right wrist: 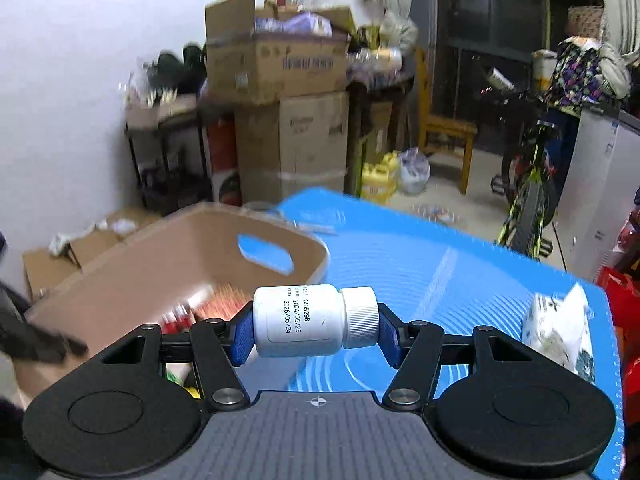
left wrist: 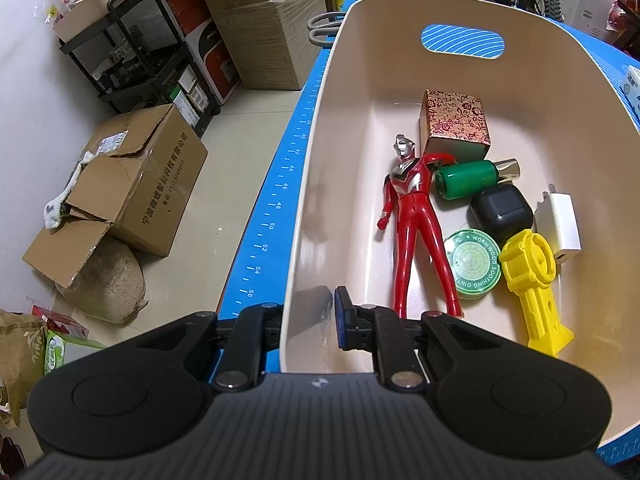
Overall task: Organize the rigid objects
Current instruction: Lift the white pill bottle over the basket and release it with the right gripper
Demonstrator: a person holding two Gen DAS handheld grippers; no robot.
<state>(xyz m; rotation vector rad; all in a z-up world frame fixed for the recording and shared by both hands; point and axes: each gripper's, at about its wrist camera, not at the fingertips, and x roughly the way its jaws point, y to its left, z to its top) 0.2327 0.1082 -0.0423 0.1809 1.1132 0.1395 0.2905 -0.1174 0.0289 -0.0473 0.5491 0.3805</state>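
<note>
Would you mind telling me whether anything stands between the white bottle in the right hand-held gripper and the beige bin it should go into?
Nothing visible does. The right hand-held gripper holds the white bottle sideways above the blue mat, with the open beige bin ahead and to its left. The left hand-held gripper clamps the bin's wall, clear of that route.

Bin (left wrist: 320,168): beige. Desk (left wrist: 276,196) mat: blue, white ruler marks and curved stripes. Figure (left wrist: 414,224): red with silver chest and head. Box (left wrist: 454,122): gold with dark red floral pattern. Round tin (left wrist: 474,264): green, white lettering. Toy (left wrist: 532,284): yellow. Case (left wrist: 502,212): black. Charger (left wrist: 560,224): white. Bottle (right wrist: 300,322): white, black printed dates
</note>
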